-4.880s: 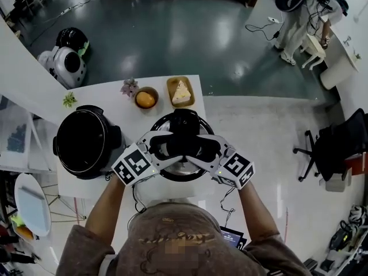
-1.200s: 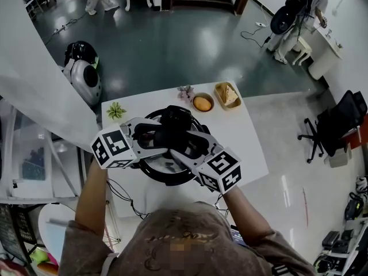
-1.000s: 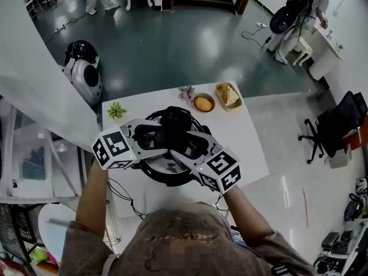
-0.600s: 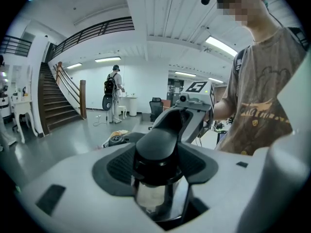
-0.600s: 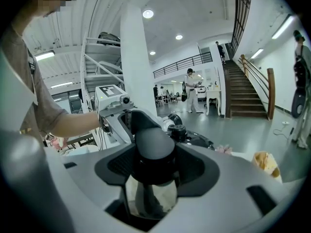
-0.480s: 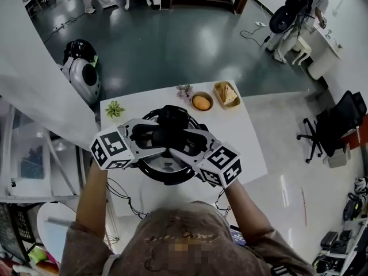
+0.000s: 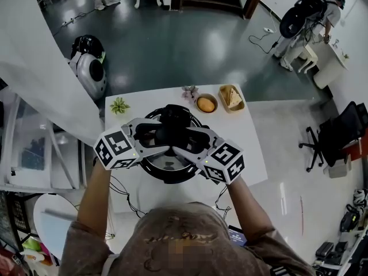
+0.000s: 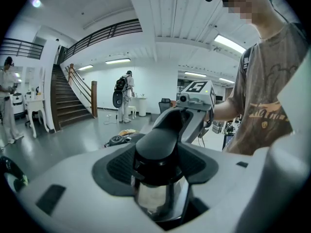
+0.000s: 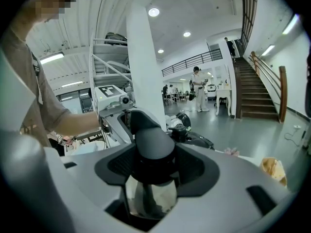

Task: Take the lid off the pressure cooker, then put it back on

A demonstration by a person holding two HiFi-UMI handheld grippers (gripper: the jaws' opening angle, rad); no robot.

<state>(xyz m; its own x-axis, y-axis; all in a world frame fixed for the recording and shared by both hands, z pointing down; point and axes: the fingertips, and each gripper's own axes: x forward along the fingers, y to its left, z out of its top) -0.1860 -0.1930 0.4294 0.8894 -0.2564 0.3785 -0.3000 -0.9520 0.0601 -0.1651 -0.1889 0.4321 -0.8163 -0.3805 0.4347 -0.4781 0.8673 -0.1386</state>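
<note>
The pressure cooker lid (image 7: 170, 164), steel with a black rim, hangs over the cooker pot, whose black rim (image 7: 150, 116) shows at the far side. I cannot tell whether the lid rests on the pot. My left gripper (image 7: 154, 135) and right gripper (image 7: 192, 141) meet from either side at the lid's black handle (image 7: 172, 126), and both are shut on it. In the left gripper view, the left gripper (image 8: 158, 165) has its black pads pressed on the handle (image 8: 158, 147). The right gripper view shows the same for the right gripper (image 9: 152, 165) on the handle (image 9: 153, 144).
On the white table (image 7: 248, 154), at its far edge, stand a bowl with an orange (image 7: 206, 103), a tray with a cake slice (image 7: 231, 98), a pink flower (image 7: 189, 92) and a small green plant (image 7: 119, 105). Cables (image 7: 123, 191) hang off the near edge.
Some seconds ago the lid was held over bare table to the right of the open pot; it now sits over the pot. Over the last second both hands barely move.
</note>
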